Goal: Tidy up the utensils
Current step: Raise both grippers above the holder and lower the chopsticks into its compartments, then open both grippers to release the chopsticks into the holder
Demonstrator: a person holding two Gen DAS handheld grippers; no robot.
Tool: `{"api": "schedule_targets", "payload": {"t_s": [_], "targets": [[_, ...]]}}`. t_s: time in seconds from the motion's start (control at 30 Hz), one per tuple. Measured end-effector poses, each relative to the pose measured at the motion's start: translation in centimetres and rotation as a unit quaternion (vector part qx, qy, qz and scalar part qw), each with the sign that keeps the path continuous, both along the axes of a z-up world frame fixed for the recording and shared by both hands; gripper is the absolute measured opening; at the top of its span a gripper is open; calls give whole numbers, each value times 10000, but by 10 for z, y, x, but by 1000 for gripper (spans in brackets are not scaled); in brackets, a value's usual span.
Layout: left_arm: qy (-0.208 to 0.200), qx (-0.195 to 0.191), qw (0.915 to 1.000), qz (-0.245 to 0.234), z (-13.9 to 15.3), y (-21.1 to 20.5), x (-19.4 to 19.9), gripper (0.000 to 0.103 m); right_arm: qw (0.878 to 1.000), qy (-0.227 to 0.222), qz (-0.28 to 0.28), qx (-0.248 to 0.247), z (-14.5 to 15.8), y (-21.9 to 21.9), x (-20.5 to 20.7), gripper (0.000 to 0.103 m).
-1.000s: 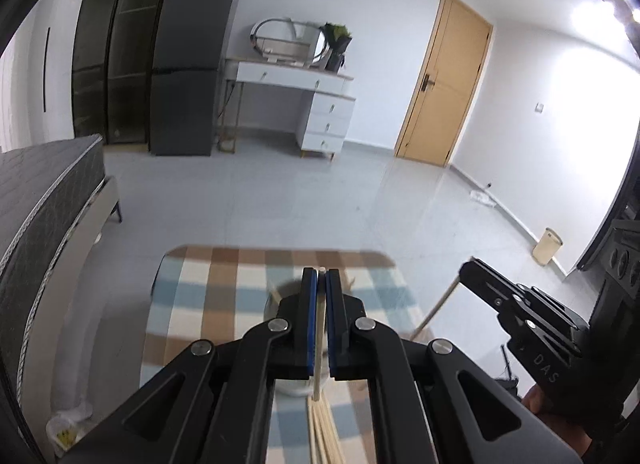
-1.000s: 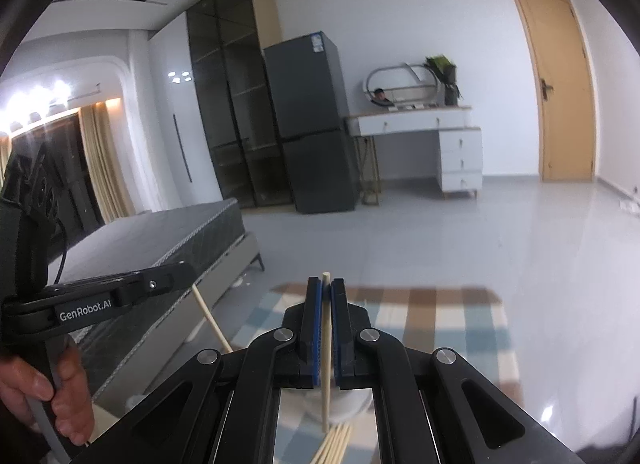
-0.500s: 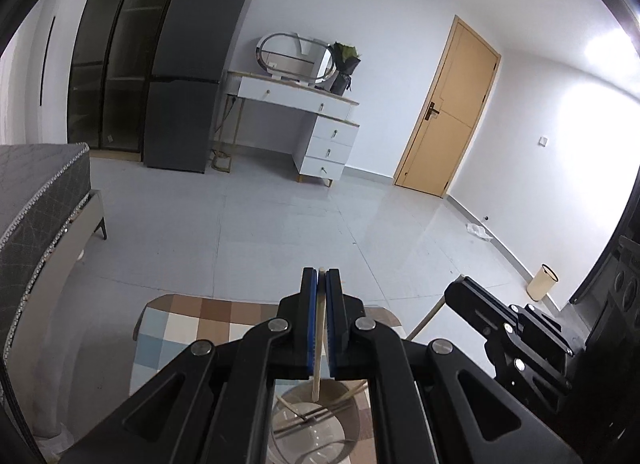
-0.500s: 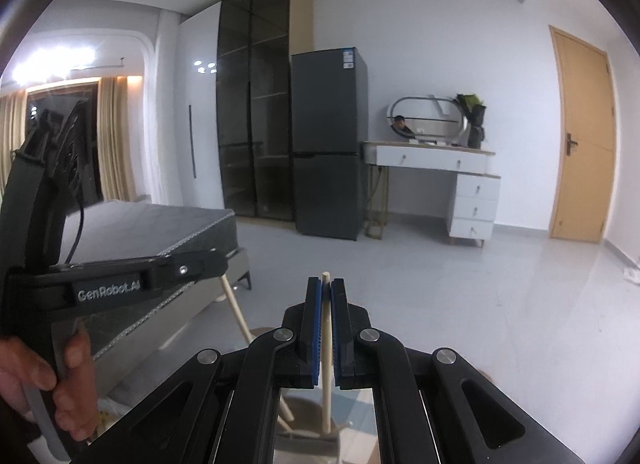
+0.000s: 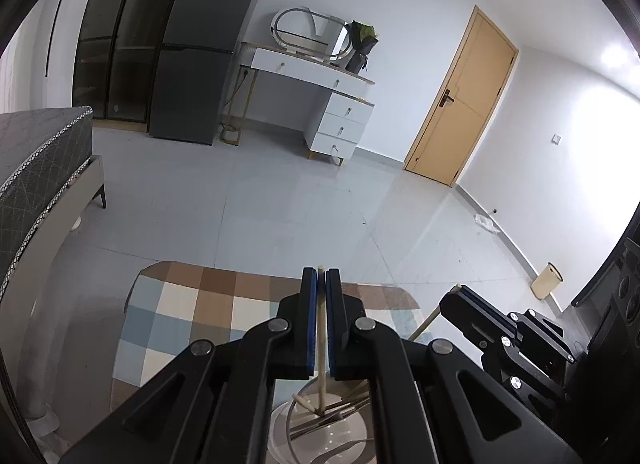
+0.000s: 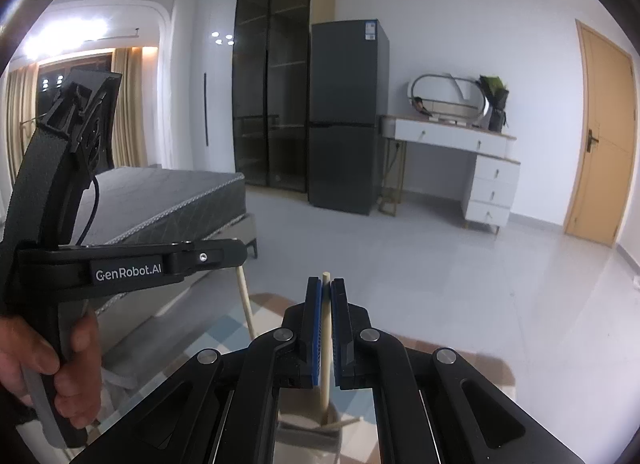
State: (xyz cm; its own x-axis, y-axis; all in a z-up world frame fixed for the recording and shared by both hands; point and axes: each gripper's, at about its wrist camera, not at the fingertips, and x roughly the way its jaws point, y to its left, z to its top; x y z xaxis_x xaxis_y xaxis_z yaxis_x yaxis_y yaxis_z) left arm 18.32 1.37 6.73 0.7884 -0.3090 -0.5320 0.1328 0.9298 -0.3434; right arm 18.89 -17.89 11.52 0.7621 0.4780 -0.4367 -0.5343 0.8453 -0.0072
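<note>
Your left gripper (image 5: 318,284): jaws pinch one chopstick (image 5: 321,360), lower end down in utensil holder (image 5: 320,428). Your right gripper (image 6: 326,292): jaws pinch second chopstick (image 6: 326,344) over same holder. Checkered tablecloth (image 5: 188,312) beneath. Fridge (image 5: 204,43) far behind.

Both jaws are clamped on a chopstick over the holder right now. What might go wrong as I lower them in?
1. The left gripper and right gripper sit close together; their chopsticks, the left chopstick and the right chopstick, could knock together.
2. The cup already holds slanted utensils; an incoming tip may snag on them.
3. Each stick is pinched near its top, so it could pivot and miss the rim.
</note>
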Motion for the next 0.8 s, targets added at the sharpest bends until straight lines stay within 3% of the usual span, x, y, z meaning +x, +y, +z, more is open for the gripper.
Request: {"api": "schedule_targets", "payload": {"t_s": [0.5,0.6,0.73,0.8], "targets": [[120,127,9997,-193,1,-7,0,0,9981,594,-42,187,-26,-8,8,4],[270,159,9992,-230,-6,-9,0,0,9966,779,-78,261,-31,-12,11,5],[760,111,9964,-359,-24,-8,4,0,9938,1011,-169,434,-35,-24,14,7],[904,72,9950,-423,-31,-7,2,0,9918,1119,-251,568,-33,-32,11,17]]}}
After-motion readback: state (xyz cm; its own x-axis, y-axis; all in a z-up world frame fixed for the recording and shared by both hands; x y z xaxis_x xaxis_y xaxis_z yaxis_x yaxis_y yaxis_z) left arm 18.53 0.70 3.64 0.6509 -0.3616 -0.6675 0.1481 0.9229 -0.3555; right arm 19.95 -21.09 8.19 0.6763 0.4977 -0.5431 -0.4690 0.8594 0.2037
